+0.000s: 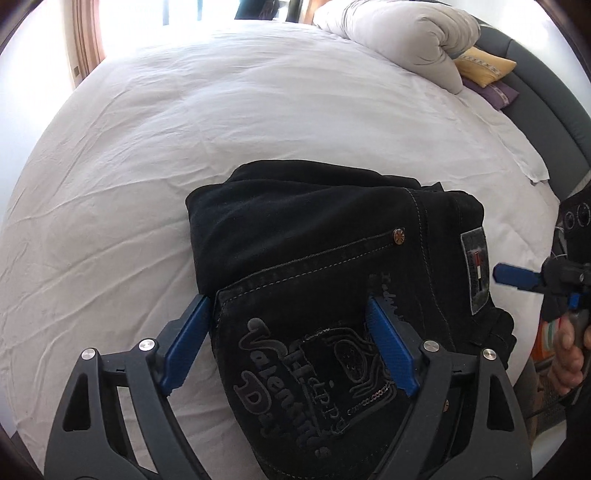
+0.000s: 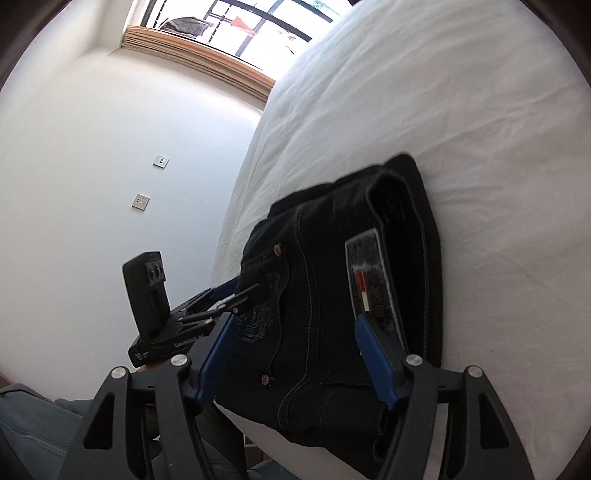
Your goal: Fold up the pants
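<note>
pants: black pants (image 1: pixel 317 266) lie on the bed (image 1: pixel 184 147) near its edge, already a compact folded bundle, back pocket and waist label facing up.
why so: the flat sheet keeps the stack even; lying at the near edge keeps it within easy reach of both grippers.
left gripper: left gripper (image 1: pixel 288 325) spread wide, fingers either side of the printed pocket, over the cloth and pinching nothing.
right gripper: right gripper (image 2: pixel 291 354) also spread wide, straddling the waistband end by the label; holds nothing.
stage: fold looks close to finished, likely only squaring or pressing left.
beyond: rolled duvet (image 1: pixel 406 33) and cushions well apart.
</note>
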`<state>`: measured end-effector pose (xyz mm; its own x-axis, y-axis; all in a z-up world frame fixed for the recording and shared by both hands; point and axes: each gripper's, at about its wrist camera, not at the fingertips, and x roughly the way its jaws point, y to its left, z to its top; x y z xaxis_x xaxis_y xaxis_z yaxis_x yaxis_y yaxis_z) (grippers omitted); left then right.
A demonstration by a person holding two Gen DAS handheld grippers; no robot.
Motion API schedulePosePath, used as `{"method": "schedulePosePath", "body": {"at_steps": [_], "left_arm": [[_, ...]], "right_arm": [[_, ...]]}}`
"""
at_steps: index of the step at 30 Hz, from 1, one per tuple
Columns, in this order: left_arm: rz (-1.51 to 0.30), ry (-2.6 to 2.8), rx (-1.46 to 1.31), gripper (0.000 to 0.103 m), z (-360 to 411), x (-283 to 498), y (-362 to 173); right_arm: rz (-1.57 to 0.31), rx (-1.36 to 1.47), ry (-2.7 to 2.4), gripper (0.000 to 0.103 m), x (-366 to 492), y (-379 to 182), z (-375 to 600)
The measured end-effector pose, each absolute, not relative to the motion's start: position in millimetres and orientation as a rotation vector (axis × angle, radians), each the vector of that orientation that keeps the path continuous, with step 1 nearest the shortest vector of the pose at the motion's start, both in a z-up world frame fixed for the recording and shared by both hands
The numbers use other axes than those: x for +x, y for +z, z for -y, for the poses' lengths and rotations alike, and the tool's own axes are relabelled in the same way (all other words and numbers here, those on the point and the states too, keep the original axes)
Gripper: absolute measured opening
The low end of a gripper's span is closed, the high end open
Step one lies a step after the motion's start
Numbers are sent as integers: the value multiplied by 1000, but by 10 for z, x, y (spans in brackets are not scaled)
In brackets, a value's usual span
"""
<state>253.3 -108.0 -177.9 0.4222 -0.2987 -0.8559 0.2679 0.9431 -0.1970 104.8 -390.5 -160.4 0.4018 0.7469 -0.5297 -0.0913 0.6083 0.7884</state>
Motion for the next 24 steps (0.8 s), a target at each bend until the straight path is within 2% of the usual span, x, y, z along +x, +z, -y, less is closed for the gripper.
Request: {"method": "schedulePosePath", "body": {"at_steps": [3, 6, 12, 17, 19, 24], "left_arm": [[-1094, -347, -57, 84, 1033, 2528, -1780], [-1094, -346, -73, 84, 979, 2508, -1709], [-1125, -287, -102, 85, 796, 2398, -1657], [-1176, -246, -131, 88, 644, 2287, -1771], [-1191, -243, -142, 89, 638, 2287, -1794], [-1241, -280, -141, 89, 726, 2245, -1822]], "right_arm": [[-986, 695, 484, 82, 1037, -1419, 4097], [-1037, 655, 394, 82, 1063, -1437, 4241], [-1207, 568, 382, 83, 1219, -1847, 4016], [-1212, 508, 382, 85, 1289, -1899, 3878], [-1227, 458, 377, 81, 1317, -1897, 3819], [-1258, 421, 357, 60, 1369, -1913, 3746]]}}
